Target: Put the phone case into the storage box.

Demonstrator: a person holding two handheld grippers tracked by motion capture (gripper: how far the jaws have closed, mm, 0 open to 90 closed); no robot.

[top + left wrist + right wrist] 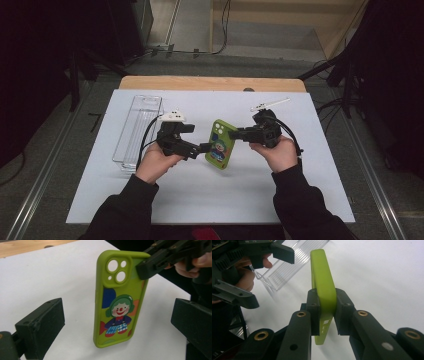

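Case: lime-green soft rubbery phone case (pixel 117 300) with a raised camera block of round cut-outs at its top and a cartoon clown in a green wig and blue overalls below.
Place: centre of the high view, held above the white desk (pixel 280 195).
Right claw (pixel 325 306): clamped narrow on the case's upper edge.
Left claw (pixel 117 322): spread wide, pads off the case.
Behind: clear plastic tray (pixel 137 130), left of centre.
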